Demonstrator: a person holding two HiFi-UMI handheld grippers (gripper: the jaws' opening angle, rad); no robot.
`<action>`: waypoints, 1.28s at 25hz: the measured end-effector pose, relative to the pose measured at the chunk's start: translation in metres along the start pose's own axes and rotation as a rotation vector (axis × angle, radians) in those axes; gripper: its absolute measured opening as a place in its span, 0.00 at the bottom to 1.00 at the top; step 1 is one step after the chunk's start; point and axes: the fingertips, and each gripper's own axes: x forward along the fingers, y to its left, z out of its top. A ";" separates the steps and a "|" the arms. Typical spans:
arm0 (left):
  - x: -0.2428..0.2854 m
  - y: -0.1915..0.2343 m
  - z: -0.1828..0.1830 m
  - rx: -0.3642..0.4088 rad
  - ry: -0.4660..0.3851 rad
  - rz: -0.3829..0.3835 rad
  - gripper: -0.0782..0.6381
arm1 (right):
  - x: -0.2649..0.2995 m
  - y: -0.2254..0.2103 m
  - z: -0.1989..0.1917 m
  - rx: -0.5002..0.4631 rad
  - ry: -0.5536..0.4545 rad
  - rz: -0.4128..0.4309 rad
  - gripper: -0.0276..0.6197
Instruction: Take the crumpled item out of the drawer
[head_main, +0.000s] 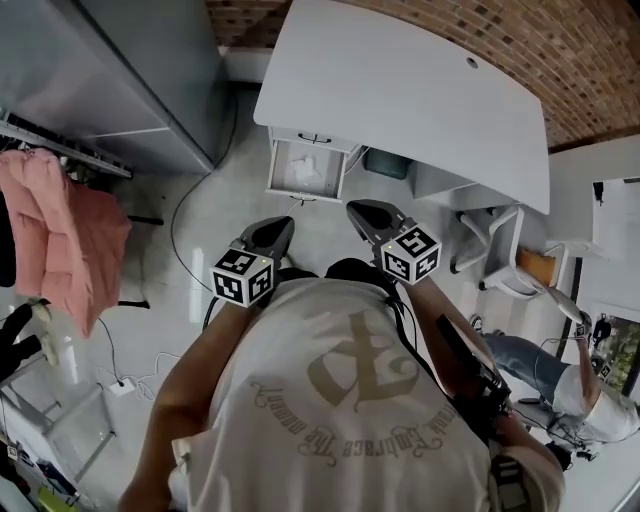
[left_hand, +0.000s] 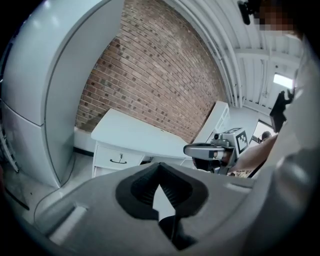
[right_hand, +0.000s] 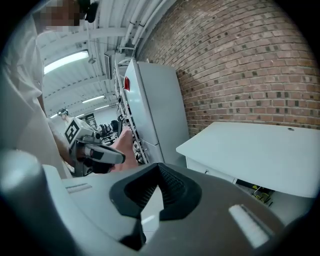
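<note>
A red-brown brick wall (head_main: 560, 50) fills the upper right of the head view. Below it stands a white desk with a curved top (head_main: 400, 90). A tall grey metal cabinet (head_main: 130, 70) occupies the upper left, beside a pale glossy floor (head_main: 240, 190). A white chair (head_main: 497, 245) sits at the right edge, and a pink padded jacket (head_main: 70, 230) hangs at the left.

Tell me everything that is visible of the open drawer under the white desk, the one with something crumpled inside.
The white box-shaped drawer stands pulled out from under the white desk top, near its left end in the head view. Its material cannot be told; it looks like painted board or metal. The inside is pale, with low walls. A white crumpled item lies inside it. The left gripper and the right gripper are apart from it, short of its front panel.
</note>
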 end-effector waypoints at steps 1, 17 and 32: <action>-0.002 0.006 0.001 -0.005 -0.003 0.006 0.11 | 0.007 -0.001 0.002 -0.003 0.007 0.001 0.05; 0.007 0.065 0.000 -0.128 0.015 0.152 0.11 | 0.086 -0.042 -0.007 -0.052 0.179 0.109 0.05; 0.074 0.093 -0.005 -0.231 0.061 0.303 0.11 | 0.162 -0.075 -0.044 -0.162 0.334 0.368 0.05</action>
